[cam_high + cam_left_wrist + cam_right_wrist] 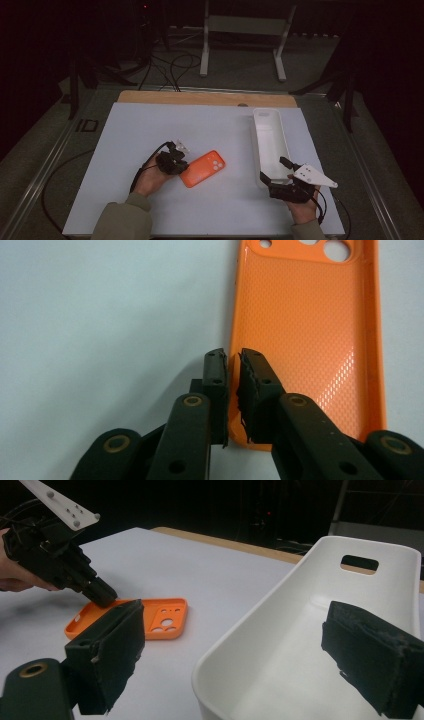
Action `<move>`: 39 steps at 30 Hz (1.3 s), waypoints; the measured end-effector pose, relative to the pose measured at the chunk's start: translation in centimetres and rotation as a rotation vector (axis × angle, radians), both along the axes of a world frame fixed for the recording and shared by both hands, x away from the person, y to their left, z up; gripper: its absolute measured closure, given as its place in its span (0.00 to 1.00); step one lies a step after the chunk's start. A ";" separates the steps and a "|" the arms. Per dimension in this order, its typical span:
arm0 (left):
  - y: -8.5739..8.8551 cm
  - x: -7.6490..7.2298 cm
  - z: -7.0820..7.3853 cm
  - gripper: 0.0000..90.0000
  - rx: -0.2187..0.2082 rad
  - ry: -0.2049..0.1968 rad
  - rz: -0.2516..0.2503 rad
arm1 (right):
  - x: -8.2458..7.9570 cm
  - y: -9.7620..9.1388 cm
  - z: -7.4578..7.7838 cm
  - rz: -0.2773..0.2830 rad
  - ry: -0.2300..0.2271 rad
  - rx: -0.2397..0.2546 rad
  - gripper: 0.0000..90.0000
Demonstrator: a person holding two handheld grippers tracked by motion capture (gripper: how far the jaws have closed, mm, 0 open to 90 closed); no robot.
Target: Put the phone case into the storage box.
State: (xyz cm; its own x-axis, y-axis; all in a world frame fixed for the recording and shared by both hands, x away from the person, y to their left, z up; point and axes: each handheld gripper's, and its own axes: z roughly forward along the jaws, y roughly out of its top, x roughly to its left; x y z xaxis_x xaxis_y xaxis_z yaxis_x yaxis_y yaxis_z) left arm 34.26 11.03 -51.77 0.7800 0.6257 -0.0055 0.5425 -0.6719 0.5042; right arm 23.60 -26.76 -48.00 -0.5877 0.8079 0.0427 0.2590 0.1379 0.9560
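The case (310, 335) (orange, thin, likely light and flexible) lies open side up on the desk (150, 130) beside the tray (270, 145). Its side wall is pinched by the left tongs (231, 357); the right tongs (240, 650) are held apart astride the tray's rim.

From my seat I see the white tabletop (150, 130) spreading beneath both claws, with a strip of bare wood (200, 97) along its edge far beyond them. Past that edge, well apart from either claw, a pale metal stand (245, 30) rests on the grey floor (240, 70), and dark cables (172, 65) loop across the floor beside it. A black post (75, 85) rises off beyond my left claw's side of the tabletop.
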 end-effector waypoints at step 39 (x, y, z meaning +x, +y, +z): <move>-0.3 -0.3 1.8 1.00 0.002 -0.081 0.057 | 0.1 -0.1 0.0 -0.002 0.008 0.004 0.12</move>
